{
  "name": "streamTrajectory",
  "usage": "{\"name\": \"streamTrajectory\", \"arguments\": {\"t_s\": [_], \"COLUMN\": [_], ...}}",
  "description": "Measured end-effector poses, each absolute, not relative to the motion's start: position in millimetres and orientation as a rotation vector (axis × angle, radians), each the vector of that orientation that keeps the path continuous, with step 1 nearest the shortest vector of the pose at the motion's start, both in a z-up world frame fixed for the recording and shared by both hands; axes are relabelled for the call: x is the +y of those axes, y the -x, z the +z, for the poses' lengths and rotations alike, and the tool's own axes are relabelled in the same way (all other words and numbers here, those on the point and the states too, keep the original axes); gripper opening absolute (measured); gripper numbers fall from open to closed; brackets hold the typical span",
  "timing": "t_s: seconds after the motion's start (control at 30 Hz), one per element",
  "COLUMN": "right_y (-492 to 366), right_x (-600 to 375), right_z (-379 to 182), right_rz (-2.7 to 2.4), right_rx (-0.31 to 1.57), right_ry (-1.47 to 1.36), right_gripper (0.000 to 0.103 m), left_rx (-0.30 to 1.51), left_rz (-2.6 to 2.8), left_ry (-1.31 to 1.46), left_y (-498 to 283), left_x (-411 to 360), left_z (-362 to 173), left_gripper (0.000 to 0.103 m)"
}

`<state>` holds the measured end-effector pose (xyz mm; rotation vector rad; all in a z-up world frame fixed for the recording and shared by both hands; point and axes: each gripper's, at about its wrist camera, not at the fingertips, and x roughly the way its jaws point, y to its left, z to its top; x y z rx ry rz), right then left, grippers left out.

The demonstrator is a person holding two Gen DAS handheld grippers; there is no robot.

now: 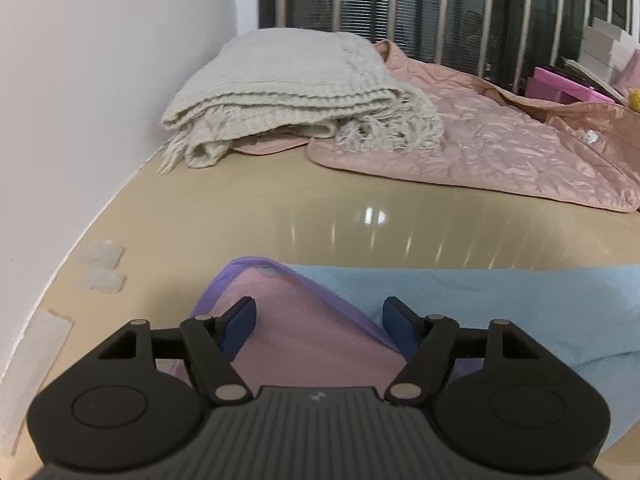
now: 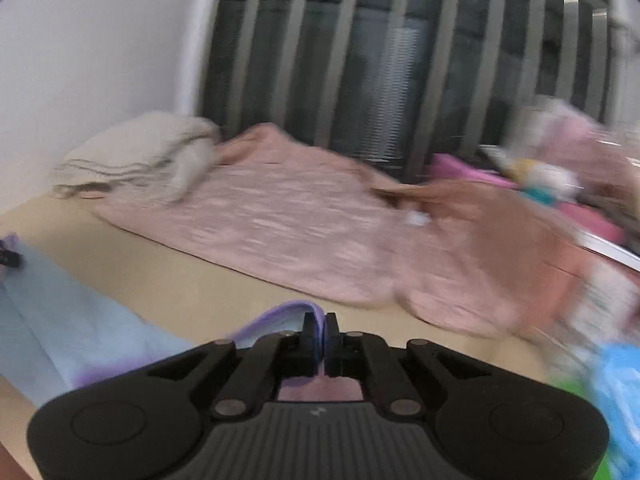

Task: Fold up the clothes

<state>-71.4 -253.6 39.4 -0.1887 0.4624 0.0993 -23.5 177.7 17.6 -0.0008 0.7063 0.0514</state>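
Note:
A light blue garment [image 1: 460, 300] with a pink and purple part [image 1: 296, 320] lies on the beige table [image 1: 240, 216]. My left gripper [image 1: 318, 322] is open, its blue pads on either side of the raised pink and purple fold. In the blurred right wrist view, my right gripper [image 2: 322, 334] is shut on the purple edge [image 2: 280, 316] of the same garment [image 2: 60, 320], holding it a little above the table [image 2: 180, 276].
A folded cream knitted blanket [image 1: 288, 88] and a pink quilted cover [image 1: 500, 148] lie at the back of the table. A white wall [image 1: 80, 100] is at the left. Pink boxes [image 1: 560, 88] and clutter sit at the far right, before a barred window [image 1: 420, 8].

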Motion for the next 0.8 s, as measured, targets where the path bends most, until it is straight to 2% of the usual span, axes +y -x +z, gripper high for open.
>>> {"name": "streamTrajectory", "arguments": {"t_s": [0.07,0.2,0.27,0.33,0.37,0.47,0.53,0.63,0.73,0.8], "right_y": [93,109,116,124,129,128,112,75,56,68], "right_x": [-262,-254,-254,-258,-259,-256,-245,-226,-225,-232], "right_z": [24,-6,-7,4,10,27,29,23,7,-3], "right_rz": [0.114,0.108,0.116,0.135,0.146,0.225,0.292,0.274,0.223,0.19], "right_rx": [0.466,0.519,0.516,0.506,0.481,0.425,0.42,0.472,0.607,0.573], "right_ry": [0.128,0.178,0.186,0.166,0.148,0.05,0.004,0.006,0.032,0.072], "right_gripper": [0.002,0.003,0.013,0.037,0.038,0.035,0.015,0.015,0.014,0.015], "left_rx": [0.707,0.72,0.724,0.701,0.682,0.631,0.634,0.668,0.704,0.692], "left_rz": [0.069,0.09,0.081,0.02,-0.009,-0.082,-0.118,-0.12,-0.092,-0.081], "left_ry": [0.007,0.031,0.089,0.205,0.249,0.245,0.182,0.046,-0.022,-0.021], "left_y": [29,35,39,48,52,51,44,37,39,46], "left_x": [182,192,196,196,193,158,128,92,85,92], "left_z": [18,20,25,36,42,50,48,35,21,15], "left_gripper": [0.072,0.072,0.072,0.072,0.072,0.078,0.078,0.078,0.078,0.079]}}
